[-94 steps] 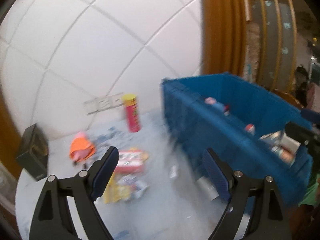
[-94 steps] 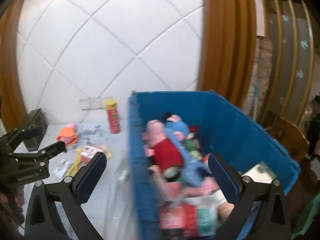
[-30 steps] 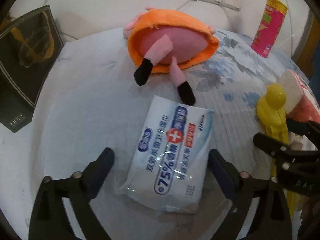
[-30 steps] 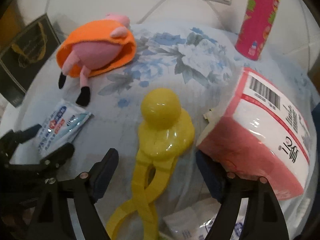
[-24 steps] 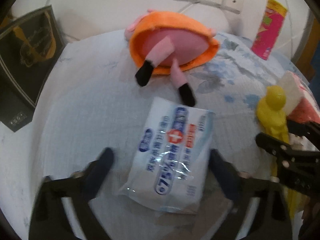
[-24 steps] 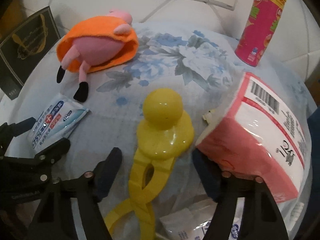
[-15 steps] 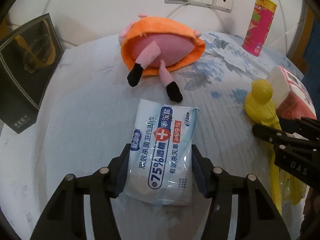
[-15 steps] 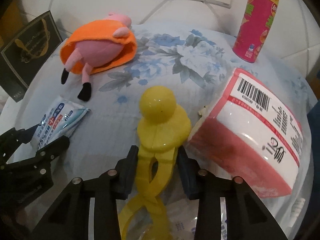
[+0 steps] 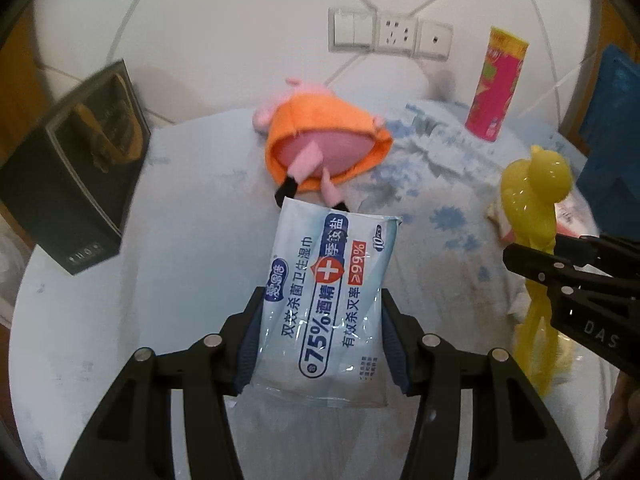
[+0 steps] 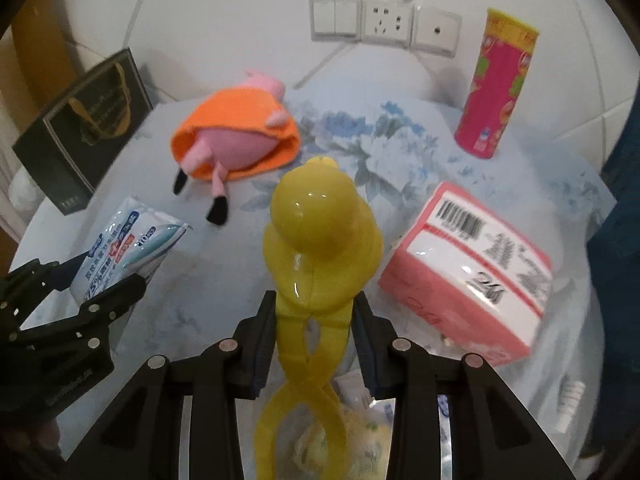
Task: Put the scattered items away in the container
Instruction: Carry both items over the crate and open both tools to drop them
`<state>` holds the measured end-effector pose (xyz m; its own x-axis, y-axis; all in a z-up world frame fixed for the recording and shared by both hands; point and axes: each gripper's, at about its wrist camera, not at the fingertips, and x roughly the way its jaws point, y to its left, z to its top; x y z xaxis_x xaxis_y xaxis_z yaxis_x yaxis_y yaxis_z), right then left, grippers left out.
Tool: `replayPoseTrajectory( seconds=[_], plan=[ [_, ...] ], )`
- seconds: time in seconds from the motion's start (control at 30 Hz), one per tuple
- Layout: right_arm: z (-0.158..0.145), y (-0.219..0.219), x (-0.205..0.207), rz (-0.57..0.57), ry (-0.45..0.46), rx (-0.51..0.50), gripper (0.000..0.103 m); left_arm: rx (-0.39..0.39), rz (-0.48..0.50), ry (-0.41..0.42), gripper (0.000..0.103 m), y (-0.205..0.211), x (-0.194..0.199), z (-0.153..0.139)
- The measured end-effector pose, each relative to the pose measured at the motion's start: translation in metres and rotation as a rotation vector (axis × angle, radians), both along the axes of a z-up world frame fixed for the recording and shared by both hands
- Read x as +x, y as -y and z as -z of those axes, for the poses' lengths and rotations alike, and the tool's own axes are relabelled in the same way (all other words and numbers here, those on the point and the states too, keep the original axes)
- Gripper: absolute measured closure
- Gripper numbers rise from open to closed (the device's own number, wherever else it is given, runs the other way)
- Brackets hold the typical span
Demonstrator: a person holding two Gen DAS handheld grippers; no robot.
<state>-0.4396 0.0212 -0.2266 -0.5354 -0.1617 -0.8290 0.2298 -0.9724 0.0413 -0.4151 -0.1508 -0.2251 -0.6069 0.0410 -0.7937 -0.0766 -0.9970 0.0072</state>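
left wrist view: the left gripper [image 9: 320, 340] is closed on the long edges of a flat, pale blue plastic pack of wet wipes [image 9: 326, 300], which appears lifted clear of the table [image 9: 180, 240] with its floral blue cloth; beyond lie an orange-dressed pink plush pig [image 9: 324, 152], an upright pink and yellow snack tube [image 9: 496, 88] and a black gift bag [image 9: 76, 196], with an edge of the blue plastic container [image 9: 612, 120] at far right. right wrist view: the right gripper [image 10: 316, 340] is clamped on the neck of a glossy yellow plastic duck-shaped clamp toy [image 10: 316, 240], its looped handles hanging below the fingers and its head raised; a pink plastic-wrapped tissue pack [image 10: 464, 276] rests just beside it on the table, and small packets lie beneath. the container is barely visible here, at the dark right margin. judged step: carrying both items to the container. the soft pack may sag or slip, so an even squeeze and a level carry are advisable; the toy should clear the tissue pack before swinging right, and each release should come only once over the container's opening.
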Motion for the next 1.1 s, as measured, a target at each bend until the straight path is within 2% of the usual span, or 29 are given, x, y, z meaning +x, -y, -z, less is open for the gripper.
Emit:
replayPoseTrajectory(
  seconds=[0.27,0.47,0.67,0.83,1.1],
  plan=[
    [-0.065,-0.002,0.036,0.022,-0.099,-0.016,0.07,0.019,0.026,-0.091,0.051,-0.002,0.036,-0.061],
    [-0.125,-0.007,0.075,0.055,-0.19,-0.026,0.07,0.028,0.066,-0.17,0.051,-0.008,0.066,-0.115],
    [-0.185,-0.022,0.119,0.108,-0.271,-0.018,0.07,0.054,0.143,-0.239,0.051,-0.033,0.092,-0.163],
    [-0.235,-0.057,0.156,0.176,-0.359,0.004,0.07,0.091,0.208,-0.298,0.051,-0.074,0.107,-0.201],
    [-0.315,-0.167,0.217,0.291,-0.526,0.028,0.07,0.152,0.331,-0.412,0.051,-0.197,0.134,-0.269]
  ],
)
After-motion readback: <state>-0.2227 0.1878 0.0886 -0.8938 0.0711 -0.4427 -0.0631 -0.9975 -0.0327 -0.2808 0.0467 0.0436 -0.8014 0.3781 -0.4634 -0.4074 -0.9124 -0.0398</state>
